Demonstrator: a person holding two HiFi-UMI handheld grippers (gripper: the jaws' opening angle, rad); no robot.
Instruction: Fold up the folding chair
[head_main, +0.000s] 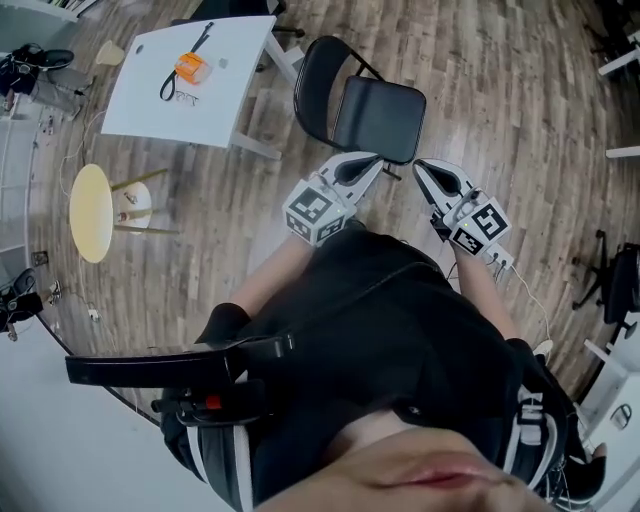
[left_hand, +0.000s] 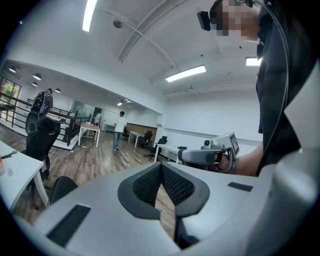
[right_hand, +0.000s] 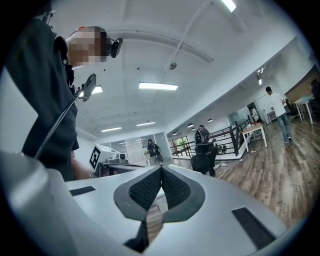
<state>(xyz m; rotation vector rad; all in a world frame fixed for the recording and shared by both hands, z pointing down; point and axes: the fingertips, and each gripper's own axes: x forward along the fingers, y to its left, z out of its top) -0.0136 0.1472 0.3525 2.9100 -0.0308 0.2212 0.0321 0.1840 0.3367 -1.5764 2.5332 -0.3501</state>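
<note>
The black folding chair (head_main: 368, 108) stands unfolded on the wood floor just ahead of me, its seat toward me and its rounded back behind. My left gripper (head_main: 377, 161) hovers at the seat's near edge, shut with nothing in it. My right gripper (head_main: 419, 166) sits a little to the right of it, by the seat's near right corner, also shut and empty. In the left gripper view the jaws (left_hand: 161, 165) meet tip to tip, a dark curve of the chair (left_hand: 62, 188) shows low left, and the right gripper (left_hand: 206, 155) shows beyond. In the right gripper view the jaws (right_hand: 161, 169) are likewise together.
A white table (head_main: 150, 95) with an orange item (head_main: 190, 67) stands left of the chair. A round yellow stool (head_main: 90, 212) is nearer on the left. Black office chairs (head_main: 615, 285) stand at the right edge, and people walk far off in the room (left_hand: 119, 131).
</note>
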